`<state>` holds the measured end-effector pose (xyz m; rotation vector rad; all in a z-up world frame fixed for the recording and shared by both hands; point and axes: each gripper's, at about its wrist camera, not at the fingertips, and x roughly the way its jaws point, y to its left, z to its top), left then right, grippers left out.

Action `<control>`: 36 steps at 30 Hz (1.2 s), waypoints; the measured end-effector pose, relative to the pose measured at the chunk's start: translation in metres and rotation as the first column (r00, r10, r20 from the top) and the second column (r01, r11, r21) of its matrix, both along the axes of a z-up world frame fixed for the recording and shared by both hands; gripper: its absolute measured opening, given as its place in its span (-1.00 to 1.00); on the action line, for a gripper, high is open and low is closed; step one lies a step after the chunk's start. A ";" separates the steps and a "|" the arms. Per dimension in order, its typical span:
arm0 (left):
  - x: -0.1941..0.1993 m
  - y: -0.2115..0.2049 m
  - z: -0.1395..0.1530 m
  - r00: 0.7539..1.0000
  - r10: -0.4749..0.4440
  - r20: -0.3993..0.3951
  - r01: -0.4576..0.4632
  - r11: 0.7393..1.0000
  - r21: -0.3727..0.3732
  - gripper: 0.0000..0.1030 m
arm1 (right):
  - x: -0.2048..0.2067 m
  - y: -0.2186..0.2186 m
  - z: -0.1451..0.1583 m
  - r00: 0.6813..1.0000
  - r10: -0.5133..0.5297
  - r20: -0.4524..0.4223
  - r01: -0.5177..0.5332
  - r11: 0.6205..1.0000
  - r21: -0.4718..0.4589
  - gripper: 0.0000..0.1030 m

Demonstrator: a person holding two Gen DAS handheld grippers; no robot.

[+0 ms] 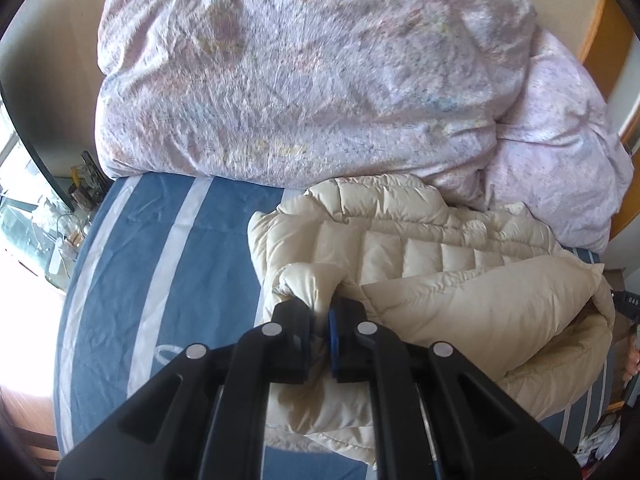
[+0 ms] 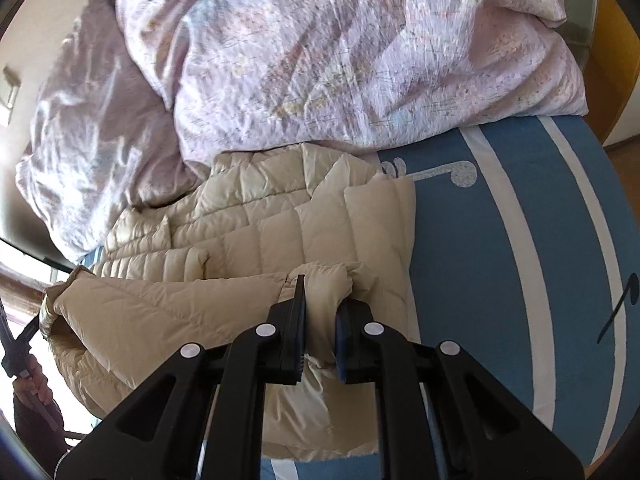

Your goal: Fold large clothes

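A cream quilted down jacket [image 1: 440, 256] lies partly folded on a blue bed sheet with white stripes [image 1: 160, 264]. My left gripper [image 1: 320, 312] is shut on a bunched fold at the jacket's left edge. In the right wrist view the same jacket [image 2: 280, 224] lies spread toward the quilt, and my right gripper [image 2: 322, 308] is shut on a bunched fold at its near right edge. The lifted bottom part of the jacket hangs between the two grippers, above the lower layer.
A bulky pink floral quilt [image 1: 300, 72] is heaped at the back of the bed, touching the jacket; it also shows in the right wrist view [image 2: 340, 60]. A cluttered windowsill [image 1: 60, 216] is at the left. Blue sheet [image 2: 500, 260] lies to the jacket's right.
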<state>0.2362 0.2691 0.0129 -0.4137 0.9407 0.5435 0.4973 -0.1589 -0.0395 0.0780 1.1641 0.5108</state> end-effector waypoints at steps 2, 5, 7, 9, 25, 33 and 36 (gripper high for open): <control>0.010 0.006 -0.007 1.000 0.013 -0.003 -0.013 1.000 -0.012 -0.85 | 0.010 0.007 -0.006 1.000 -0.009 -0.011 0.008 1.000 -0.011 -0.76; 0.019 0.014 -0.015 0.999 0.032 -0.009 -0.033 0.999 -0.028 -0.84 | 0.022 0.016 -0.014 1.000 -0.017 -0.022 0.016 1.000 -0.021 -0.75; 0.027 0.020 -0.022 0.999 0.048 -0.015 -0.048 0.998 -0.043 -0.83 | 0.030 0.022 -0.018 0.999 -0.028 -0.027 0.027 0.999 -0.023 -0.74; 0.035 0.029 -0.029 0.998 0.063 -0.023 -0.064 0.996 -0.059 -0.78 | 0.041 0.027 -0.024 0.998 -0.042 -0.044 0.042 0.999 -0.015 -0.70; 0.080 0.081 -0.032 0.989 0.145 0.032 -0.139 0.982 -0.128 0.35 | 0.107 0.012 -0.021 0.956 -0.131 -0.263 0.215 0.923 0.320 0.40; 0.077 0.083 0.011 0.985 0.143 0.101 -0.137 0.989 -0.060 0.47 | 0.098 -0.023 0.011 0.949 -0.188 -0.254 0.273 0.893 0.357 0.48; 0.069 0.074 0.018 0.986 0.127 0.103 -0.124 0.992 -0.037 0.47 | 0.081 -0.029 0.026 0.967 -0.177 -0.181 0.229 0.916 0.329 0.48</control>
